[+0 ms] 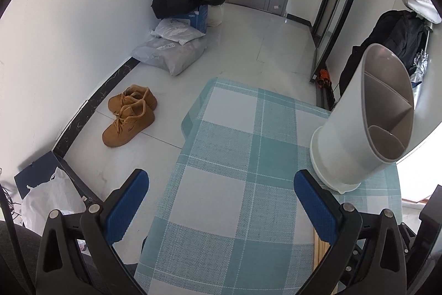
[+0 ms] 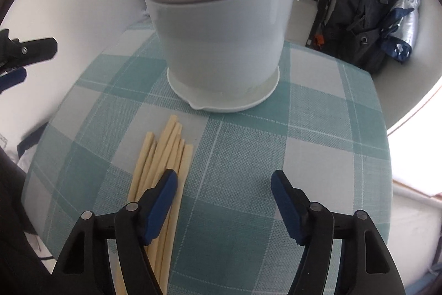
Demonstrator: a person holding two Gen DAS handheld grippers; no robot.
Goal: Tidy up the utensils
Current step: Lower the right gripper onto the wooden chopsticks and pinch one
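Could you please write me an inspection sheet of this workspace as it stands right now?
Surface: teal checked tablecloth, flat.
Job's things: white utensil holder upright, compartments look empty; bundle of chopsticks lying in front of it.
Clutter: nothing seen on the table.
Grippers: left gripper open over bare cloth; right gripper open, its left finger above the chopsticks, nothing gripped.
Cables: nothing seen.
Surroundings: tan shoes, parcels, white plastic bag on floor; black backpack by wall.
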